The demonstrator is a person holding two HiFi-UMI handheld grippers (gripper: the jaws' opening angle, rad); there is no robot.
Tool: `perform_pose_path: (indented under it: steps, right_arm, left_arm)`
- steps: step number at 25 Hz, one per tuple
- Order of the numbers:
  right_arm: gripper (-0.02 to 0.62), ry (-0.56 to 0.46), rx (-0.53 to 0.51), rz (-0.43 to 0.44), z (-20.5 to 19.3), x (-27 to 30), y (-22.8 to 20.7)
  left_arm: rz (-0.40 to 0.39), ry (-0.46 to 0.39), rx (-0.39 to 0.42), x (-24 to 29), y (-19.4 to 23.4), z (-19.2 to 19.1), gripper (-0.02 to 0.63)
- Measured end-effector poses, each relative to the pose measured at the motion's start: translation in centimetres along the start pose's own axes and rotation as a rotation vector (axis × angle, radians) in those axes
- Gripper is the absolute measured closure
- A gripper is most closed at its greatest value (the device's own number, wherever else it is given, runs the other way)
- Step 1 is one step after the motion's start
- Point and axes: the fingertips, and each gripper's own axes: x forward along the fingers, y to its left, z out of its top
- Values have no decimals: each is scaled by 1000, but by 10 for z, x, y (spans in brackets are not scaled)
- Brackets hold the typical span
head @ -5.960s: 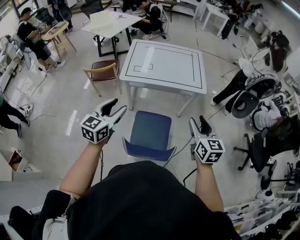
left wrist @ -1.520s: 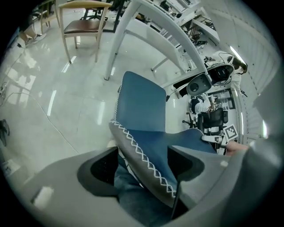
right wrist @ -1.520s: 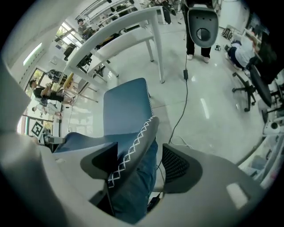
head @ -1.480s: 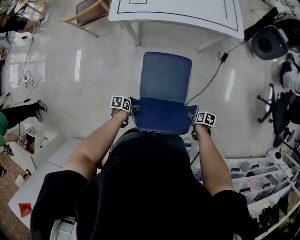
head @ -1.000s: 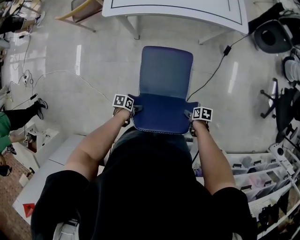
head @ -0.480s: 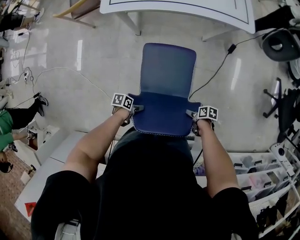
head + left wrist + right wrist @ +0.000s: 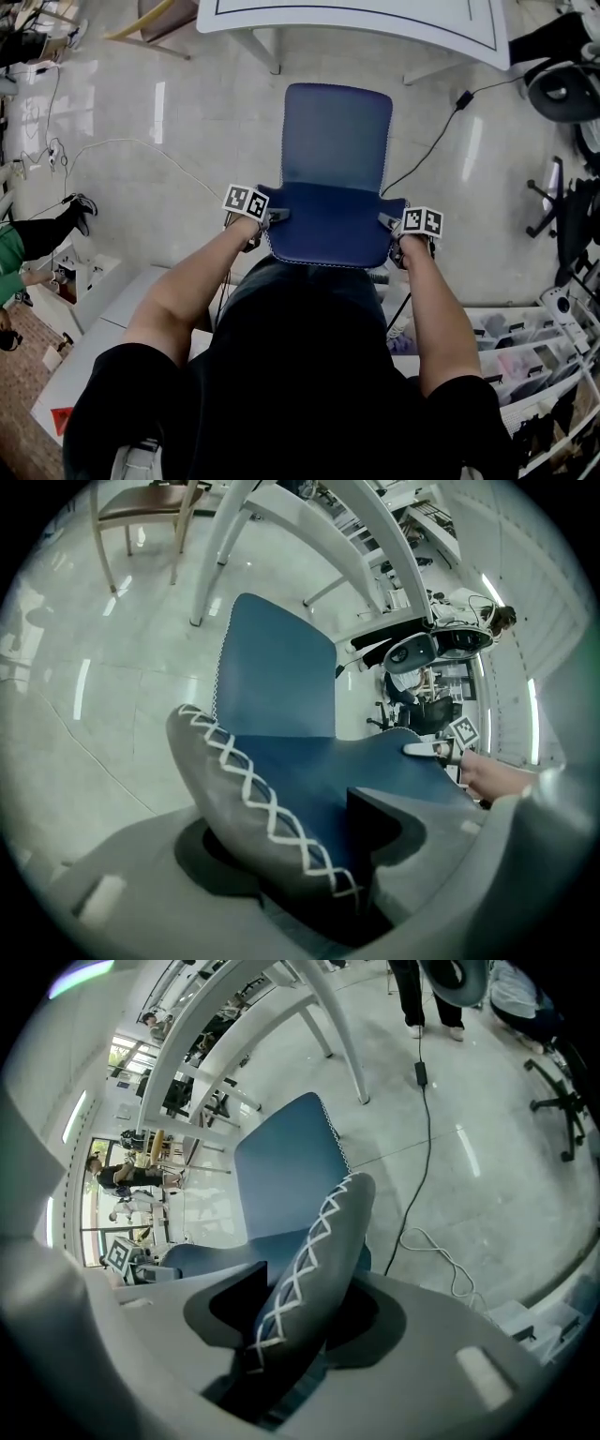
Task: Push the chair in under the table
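The blue chair faces the white table (image 7: 356, 21), its seat (image 7: 336, 136) short of the table's edge. Its backrest (image 7: 328, 234), edged in grey with white cross stitching, is nearest me. My left gripper (image 7: 267, 217) straddles the backrest's left edge (image 7: 253, 789); its jaws have just been closing and still stand off the edge. My right gripper (image 7: 389, 223) has just closed its jaws onto the right edge (image 7: 319, 1251), and they press on it. From the left gripper view I see the right gripper (image 7: 441, 750) across the backrest.
A black cable (image 7: 427, 141) runs on the floor from the table's right leg past the chair. A white cable (image 7: 141, 148) lies at left. A wooden chair (image 7: 155, 19) stands at back left, office chairs (image 7: 562, 89) at right, storage bins (image 7: 525, 347) at lower right.
Six seconds ago both grippers hung in the air short of the chair; now they are on the backrest's two edges. Over the last second the right gripper shifted slightly right.
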Motion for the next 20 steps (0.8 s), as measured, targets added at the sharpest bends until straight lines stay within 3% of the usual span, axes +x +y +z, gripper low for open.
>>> perform_pose_path:
  steps: [12, 20]
  right_arm:
    - [380, -8, -63, 9, 37, -18, 11]
    - [380, -19, -60, 25, 81, -26, 12]
  left_arm:
    - [-3, -18, -16, -13, -17, 36, 201]
    - [10, -39, -18, -20, -30, 83, 201]
